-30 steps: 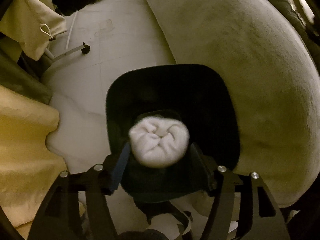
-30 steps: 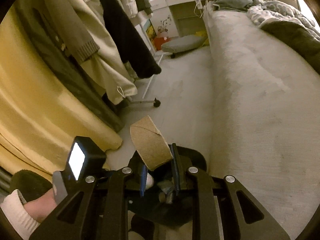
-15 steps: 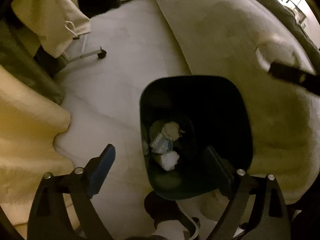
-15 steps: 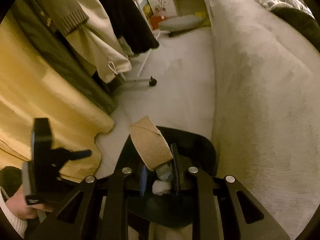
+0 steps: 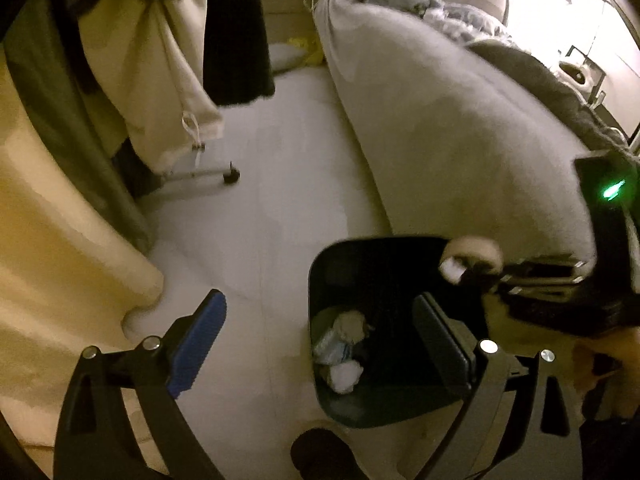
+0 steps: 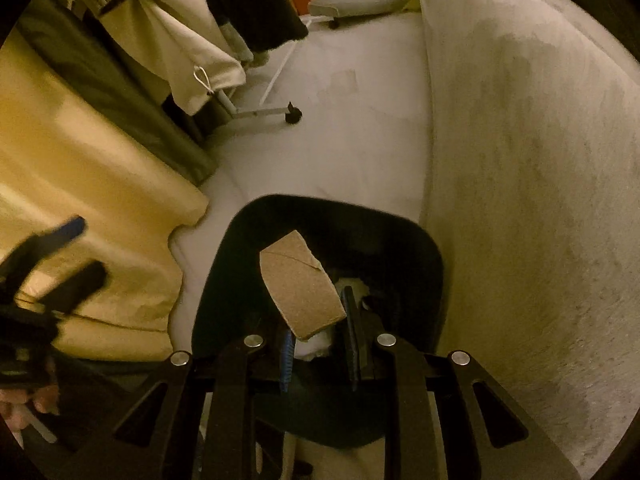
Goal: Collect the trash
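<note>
A dark trash bin (image 5: pixel 332 264) stands on the pale floor beside the bed; crumpled white and bluish trash (image 5: pixel 340 354) lies in its bottom. My left gripper (image 5: pixel 320 332) is open and empty, its jaws wide apart above the bin's left side. My right gripper (image 6: pixel 318 336) is shut on a brown cardboard tube (image 6: pixel 300 288) and holds it over the bin (image 6: pixel 416 240). The right gripper also shows in the left wrist view (image 5: pixel 476 268), reaching in over the bin's right rim. White trash (image 6: pixel 316 344) shows below the tube.
A bed with a pale plush cover (image 5: pixel 460 120) runs along the right. Hanging clothes (image 5: pixel 168 60) and a rolling rack foot with a caster (image 5: pixel 230 174) stand at the left. A yellow blanket (image 6: pixel 80 184) lies left of the bin. A foot (image 5: pixel 320 452) is near the bin.
My left gripper opened and let go of the white wad, which now lies in the bin, then drew back to the left. My right gripper moved over the bin with the tube.
</note>
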